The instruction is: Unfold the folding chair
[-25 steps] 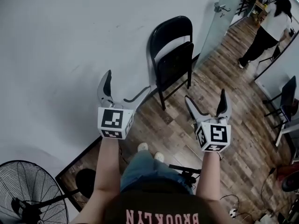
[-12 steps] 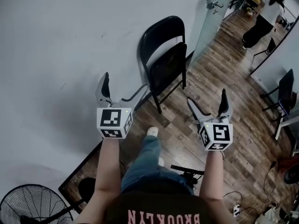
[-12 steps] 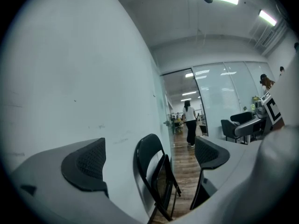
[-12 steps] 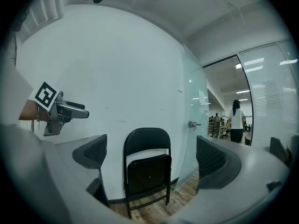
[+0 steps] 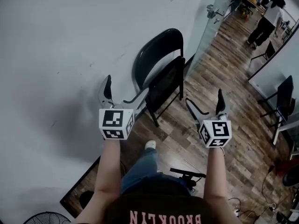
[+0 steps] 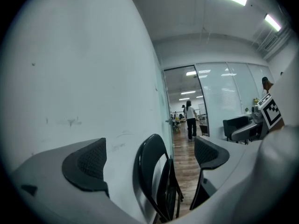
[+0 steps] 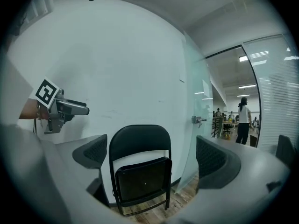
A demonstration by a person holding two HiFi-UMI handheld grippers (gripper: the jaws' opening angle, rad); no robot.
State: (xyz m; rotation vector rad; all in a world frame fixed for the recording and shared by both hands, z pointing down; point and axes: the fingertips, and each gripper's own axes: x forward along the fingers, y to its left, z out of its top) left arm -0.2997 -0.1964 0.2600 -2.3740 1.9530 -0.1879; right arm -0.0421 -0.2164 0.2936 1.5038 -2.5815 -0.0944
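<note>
1. White wall (image 5: 56, 41) fills the left and centre of the head view. It meets a dark wood-plank floor (image 5: 233, 125) that runs off to the right.
2. At the bottom-left edge only the rim of a black floor fan (image 5: 46, 218) shows.
3. The left gripper (image 5: 125, 91) is held out in front of the wall. Its jaws are spread wide with nothing between them. Its own view looks past both pads at the side of the chair, which is well apart from it.
4. The folding chair (image 5: 164, 78) stands against the wall, just left of the glass door. It is folded, with the seat tipped up flat under the rounded backrest. It lies ahead, between the two grippers, and neither one touches it.
5. The right gripper (image 5: 204, 101) hangs over the floor with its jaws wide apart and empty. Its own view frames the chair front-on between the pads, with the left gripper off to the left.
6. A glass door (image 5: 208, 36) with a metal handle (image 5: 214, 12) stands right of the chair.
7. Far off at the top right, a person (image 5: 265, 24) in a white top and dark trousers stands on the floor.
8. Another dark chair (image 5: 287, 94) sits at the right edge.
</note>
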